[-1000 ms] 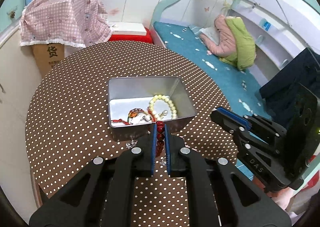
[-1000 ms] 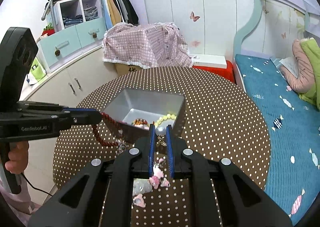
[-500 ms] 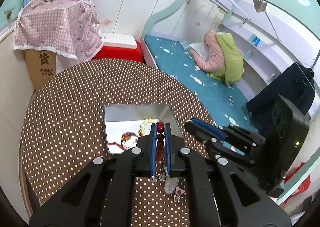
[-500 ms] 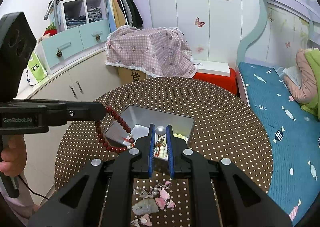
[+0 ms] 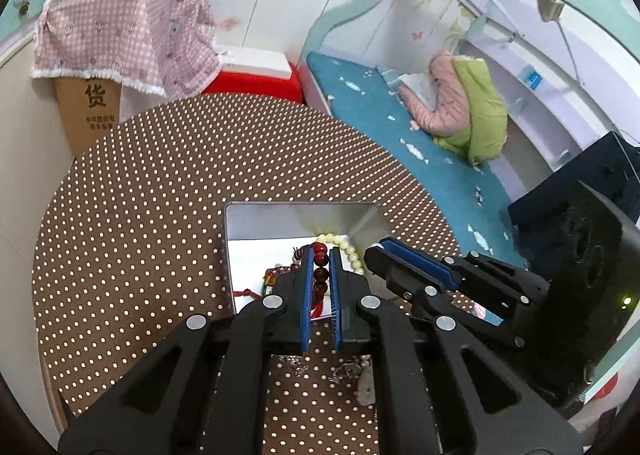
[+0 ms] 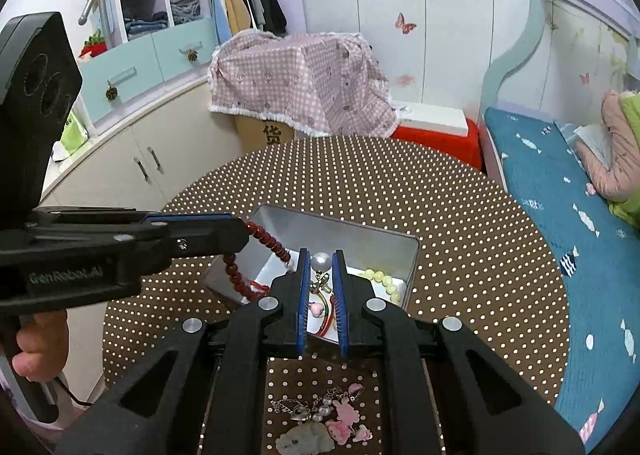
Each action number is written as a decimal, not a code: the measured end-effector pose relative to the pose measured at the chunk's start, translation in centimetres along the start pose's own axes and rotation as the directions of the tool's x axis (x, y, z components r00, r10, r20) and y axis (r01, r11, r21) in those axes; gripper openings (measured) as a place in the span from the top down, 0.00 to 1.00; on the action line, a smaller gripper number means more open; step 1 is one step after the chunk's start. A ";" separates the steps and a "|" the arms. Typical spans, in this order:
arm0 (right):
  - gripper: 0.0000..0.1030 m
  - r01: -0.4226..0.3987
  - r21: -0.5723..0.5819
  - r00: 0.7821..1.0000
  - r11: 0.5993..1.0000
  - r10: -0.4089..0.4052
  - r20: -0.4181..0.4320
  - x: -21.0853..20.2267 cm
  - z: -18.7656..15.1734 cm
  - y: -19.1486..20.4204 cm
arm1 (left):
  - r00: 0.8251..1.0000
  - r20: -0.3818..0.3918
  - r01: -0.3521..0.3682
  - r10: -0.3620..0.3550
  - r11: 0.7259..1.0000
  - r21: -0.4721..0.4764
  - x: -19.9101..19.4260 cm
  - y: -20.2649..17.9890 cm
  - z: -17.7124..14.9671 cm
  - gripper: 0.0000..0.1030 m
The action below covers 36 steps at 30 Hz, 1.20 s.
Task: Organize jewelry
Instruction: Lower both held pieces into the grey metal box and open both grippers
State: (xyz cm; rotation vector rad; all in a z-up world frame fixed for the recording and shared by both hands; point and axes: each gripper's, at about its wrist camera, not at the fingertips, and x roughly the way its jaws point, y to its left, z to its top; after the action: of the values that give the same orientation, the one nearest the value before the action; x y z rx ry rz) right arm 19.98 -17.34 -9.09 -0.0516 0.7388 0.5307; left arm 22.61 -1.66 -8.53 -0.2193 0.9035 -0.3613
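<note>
Now both grippers carry jewelry over the open metal tin [image 6: 408,255].

Clamped in the left gripper [image 5: 321,255], a dark red bead bracelet [image 6: 240,275] hangs over the tin's left side. The right gripper [image 6: 321,259] pinches a pearl pendant [image 6: 321,261] above the tin's middle. More trinkets [image 6: 324,423] lie by the polka-dot tablecloth's [image 6: 460,211] near edge.

The left tool [image 6: 240,233] reads "GenRobot.AI"; the cardboard box [image 5: 90,119] bears the character "货".
</note>
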 end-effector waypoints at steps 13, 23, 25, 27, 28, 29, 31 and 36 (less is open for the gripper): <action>0.89 -0.008 0.023 0.999 1.000 0.009 -0.035 1.0 -0.3 -0.6 | 0.999 -0.038 -0.011 0.010 1.000 -0.012 2.2 1.2 -0.4 0.92; 0.68 0.007 0.040 1.000 0.999 -0.006 -0.019 0.0 -0.3 -1.0 | 0.998 -0.049 -0.031 0.031 0.999 -0.015 1.8 1.4 -0.9 0.91; 0.68 0.009 0.040 1.000 0.999 -0.009 -0.021 0.0 -0.3 -1.0 | 0.998 -0.047 -0.032 0.031 0.999 -0.014 1.6 1.4 -1.0 0.91; 0.67 0.011 0.039 1.000 0.999 -0.010 -0.023 -0.1 -0.4 -0.9 | 0.998 -0.044 -0.034 0.034 0.999 -0.012 1.3 1.4 -1.3 0.88; 0.67 0.010 0.040 1.000 0.999 -0.009 -0.023 -0.1 -0.4 -0.9 | 0.998 -0.043 -0.035 0.035 0.999 -0.012 1.2 1.3 -1.4 0.87; 0.65 0.012 0.039 1.000 0.999 -0.011 -0.024 -0.2 -0.4 -0.8 | 0.999 -0.041 -0.036 0.036 0.999 -0.010 1.0 1.3 -1.5 0.87; 0.64 0.015 0.038 1.000 0.999 -0.014 -0.022 -0.4 -0.4 -0.8 | 0.999 -0.038 -0.038 0.037 0.999 -0.009 0.6 1.2 -1.7 0.86; 0.61 0.024 0.034 1.000 0.999 -0.024 -0.016 -1.0 -0.6 -0.7 | 0.999 -0.032 -0.041 0.041 0.999 -0.007 -0.2 1.0 -2.3 0.83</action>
State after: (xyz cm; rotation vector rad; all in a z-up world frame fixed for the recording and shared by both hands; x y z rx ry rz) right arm 19.33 -18.48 -9.01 -0.0326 0.7618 0.4949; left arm 20.88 -0.78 -10.07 -0.2026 0.9394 -0.3240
